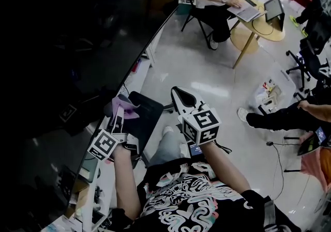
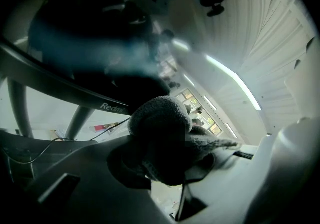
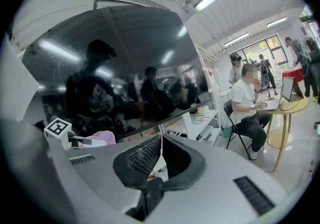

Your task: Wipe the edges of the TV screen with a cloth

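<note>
Left gripper (image 2: 167,160): jaws pinching a bunched cloth (image 2: 160,128), which looks lilac in the head view (image 1: 125,108).
Cloth position: at the lower edge of the TV screen (image 1: 77,45), beside the logo on the bezel; contact likely, not certain.
Right gripper (image 3: 161,154): jaws pressed together, nothing between; idle at 3 o'clock of the left one.
Screen: dark, stretching off toward 10 o'clock.
Progress (judgement): bottom edge in hand; no mark shows what is wiped, so treat the other edges as undone.

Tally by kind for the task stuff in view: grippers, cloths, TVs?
grippers: 2 (left gripper, right gripper)
cloth: 1
TV: 1
total: 4
</note>
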`<action>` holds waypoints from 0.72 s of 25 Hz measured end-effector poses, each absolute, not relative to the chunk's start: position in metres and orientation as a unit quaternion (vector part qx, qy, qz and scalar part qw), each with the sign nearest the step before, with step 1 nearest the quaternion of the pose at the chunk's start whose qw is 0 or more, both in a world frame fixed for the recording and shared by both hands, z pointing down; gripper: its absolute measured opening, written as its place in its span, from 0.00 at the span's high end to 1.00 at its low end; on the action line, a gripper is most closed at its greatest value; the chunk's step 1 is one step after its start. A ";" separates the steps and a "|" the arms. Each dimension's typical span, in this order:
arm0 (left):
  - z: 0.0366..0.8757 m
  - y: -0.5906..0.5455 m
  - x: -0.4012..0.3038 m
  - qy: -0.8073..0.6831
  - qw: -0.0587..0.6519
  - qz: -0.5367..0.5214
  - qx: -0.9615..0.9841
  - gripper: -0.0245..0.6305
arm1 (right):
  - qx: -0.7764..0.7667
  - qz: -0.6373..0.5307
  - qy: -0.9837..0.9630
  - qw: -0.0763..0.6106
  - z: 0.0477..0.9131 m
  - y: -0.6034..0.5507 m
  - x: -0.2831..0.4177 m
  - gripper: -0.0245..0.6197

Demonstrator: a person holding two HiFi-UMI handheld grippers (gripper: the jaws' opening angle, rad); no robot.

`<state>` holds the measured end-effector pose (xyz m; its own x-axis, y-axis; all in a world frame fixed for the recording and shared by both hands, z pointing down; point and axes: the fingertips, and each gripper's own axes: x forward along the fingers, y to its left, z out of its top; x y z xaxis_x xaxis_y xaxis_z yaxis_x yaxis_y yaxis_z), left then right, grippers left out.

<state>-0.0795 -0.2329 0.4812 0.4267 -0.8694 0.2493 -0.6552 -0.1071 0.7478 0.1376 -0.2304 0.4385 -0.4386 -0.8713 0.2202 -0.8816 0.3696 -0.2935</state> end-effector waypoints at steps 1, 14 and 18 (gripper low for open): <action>0.481 -0.235 -0.078 -0.518 0.421 -0.129 0.733 0.79 | 0.532 0.186 -0.826 0.013 0.439 -0.231 0.140 0.91; 0.482 -0.269 -0.048 -0.499 0.423 -0.127 0.745 0.79 | 0.562 0.192 -0.805 0.016 0.449 -0.255 0.179 0.91; 0.479 -0.275 -0.039 -0.489 0.442 -0.149 0.737 0.79 | 0.563 0.194 -0.803 0.012 0.447 -0.264 0.188 0.91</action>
<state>-0.0389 -0.2753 0.4789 0.4772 -0.8526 0.2129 -0.5899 -0.1312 0.7967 0.1876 -0.2641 0.4474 -0.3647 -0.9005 0.2369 -0.9095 0.2900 -0.2979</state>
